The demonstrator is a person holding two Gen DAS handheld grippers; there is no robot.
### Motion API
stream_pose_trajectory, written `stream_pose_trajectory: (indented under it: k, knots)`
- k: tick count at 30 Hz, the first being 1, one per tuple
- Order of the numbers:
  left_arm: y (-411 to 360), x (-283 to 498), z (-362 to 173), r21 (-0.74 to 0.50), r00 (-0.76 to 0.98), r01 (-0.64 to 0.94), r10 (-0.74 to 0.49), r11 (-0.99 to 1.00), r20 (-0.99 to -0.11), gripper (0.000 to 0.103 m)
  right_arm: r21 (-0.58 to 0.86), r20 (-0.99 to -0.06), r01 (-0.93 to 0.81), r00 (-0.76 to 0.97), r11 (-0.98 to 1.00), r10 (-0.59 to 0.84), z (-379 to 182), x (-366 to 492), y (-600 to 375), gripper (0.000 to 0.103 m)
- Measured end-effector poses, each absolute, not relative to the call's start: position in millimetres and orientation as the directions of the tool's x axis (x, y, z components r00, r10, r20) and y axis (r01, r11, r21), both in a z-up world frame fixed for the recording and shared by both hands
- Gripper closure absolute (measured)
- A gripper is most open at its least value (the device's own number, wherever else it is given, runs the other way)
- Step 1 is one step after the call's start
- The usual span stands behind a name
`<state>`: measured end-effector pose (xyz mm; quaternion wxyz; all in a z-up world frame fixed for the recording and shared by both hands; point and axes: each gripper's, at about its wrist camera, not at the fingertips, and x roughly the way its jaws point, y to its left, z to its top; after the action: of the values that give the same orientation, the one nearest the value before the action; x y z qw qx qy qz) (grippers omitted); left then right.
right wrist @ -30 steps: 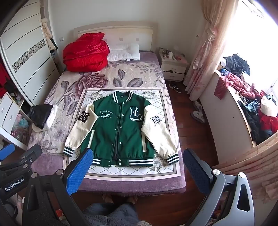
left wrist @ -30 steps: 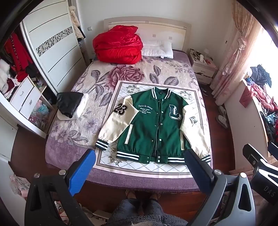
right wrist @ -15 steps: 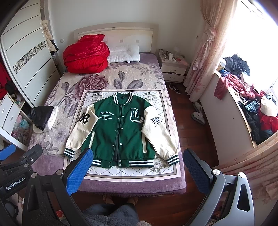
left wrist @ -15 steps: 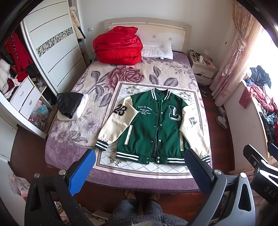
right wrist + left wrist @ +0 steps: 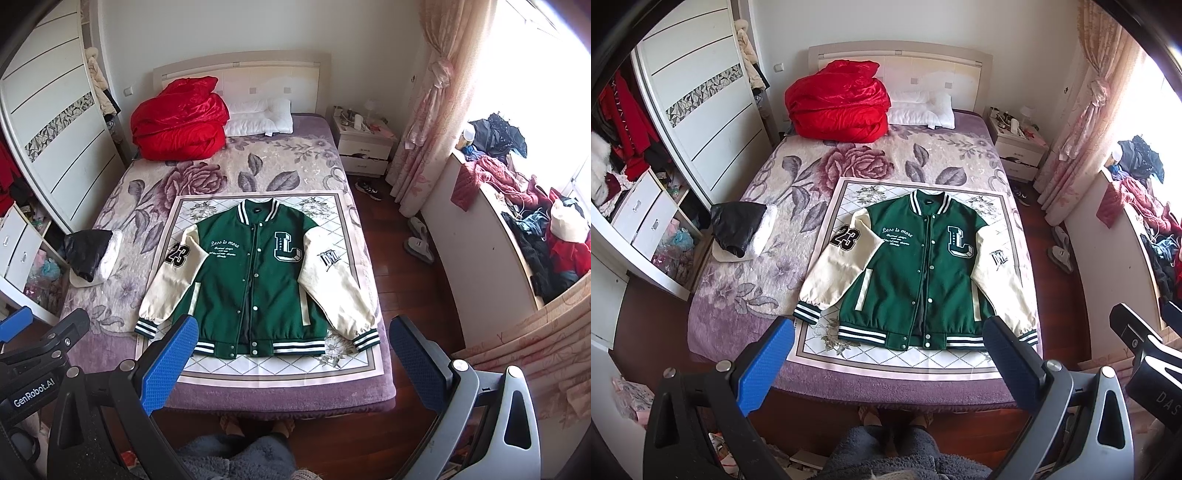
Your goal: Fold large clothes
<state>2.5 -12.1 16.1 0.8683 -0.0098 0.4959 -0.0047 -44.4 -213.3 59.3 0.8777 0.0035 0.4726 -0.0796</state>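
A green varsity jacket (image 5: 923,269) with cream sleeves lies flat and face up on a patterned white mat (image 5: 916,360) at the near end of the bed; it also shows in the right wrist view (image 5: 255,280). My left gripper (image 5: 886,363) is open and empty, held above the foot of the bed, short of the jacket's hem. My right gripper (image 5: 291,362) is open and empty, at a similar height, to the right of the left one. Each gripper's body shows at the edge of the other's view.
A folded black garment on white fabric (image 5: 742,232) lies on the bed's left side. A red quilt (image 5: 838,103) and a pillow (image 5: 919,109) sit at the headboard. A wardrobe (image 5: 683,122) stands left, a nightstand (image 5: 1015,147) and a clothes-piled counter (image 5: 517,236) right.
Both views have shifted very slightly, so the jacket sits a touch nearer the frame centre. Both grippers stay open and nothing on the bed has moved.
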Motion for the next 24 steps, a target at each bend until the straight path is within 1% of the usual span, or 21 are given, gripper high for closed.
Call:
stream_pose_trajectory:
  k: [24]
  knots:
    - [-11.9,0.1,16.0,-0.014,0.512,-0.003,-0.010,1.000,-0.859,0.000,-0.061,-0.830,0.142,0.542,0.988,-0.129,63.6,-46.2,-208.9,0.000]
